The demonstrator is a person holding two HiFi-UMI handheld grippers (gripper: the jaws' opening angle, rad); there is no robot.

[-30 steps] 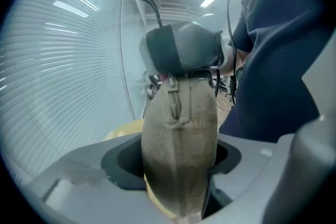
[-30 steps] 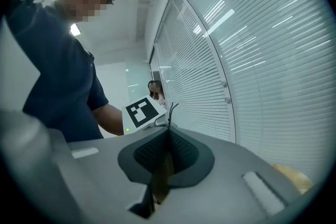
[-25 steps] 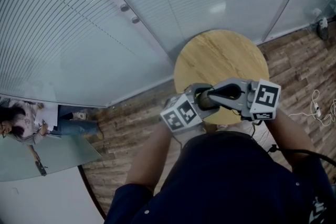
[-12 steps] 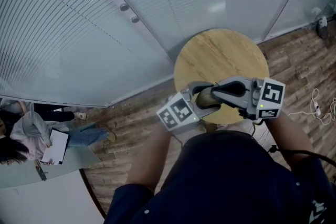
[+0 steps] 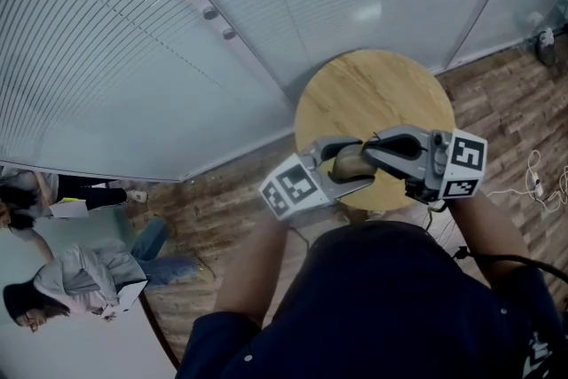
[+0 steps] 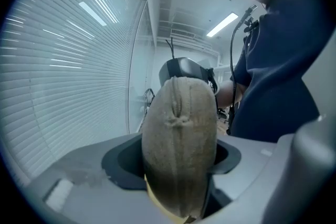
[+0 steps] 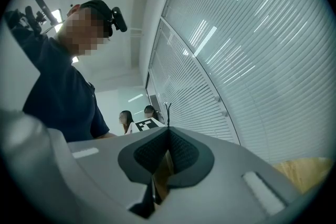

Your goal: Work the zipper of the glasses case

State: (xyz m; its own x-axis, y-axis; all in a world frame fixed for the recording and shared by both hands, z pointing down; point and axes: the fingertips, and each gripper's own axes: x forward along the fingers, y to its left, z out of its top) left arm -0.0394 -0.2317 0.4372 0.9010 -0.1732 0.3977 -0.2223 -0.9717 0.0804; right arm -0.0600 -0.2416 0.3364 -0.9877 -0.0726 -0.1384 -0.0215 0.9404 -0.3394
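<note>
Both clenched | my left gripper clamps glasses case | right gripper pinches zipper pull at its tips | tugging may slip it.

Two hand-held grippers, one glasses case

- Your head camera looks steeply down onto the round table.
- The gripper cameras ride close behind their jaws, facing each other across the glasses case.
- All three share the slatted wall.
</note>
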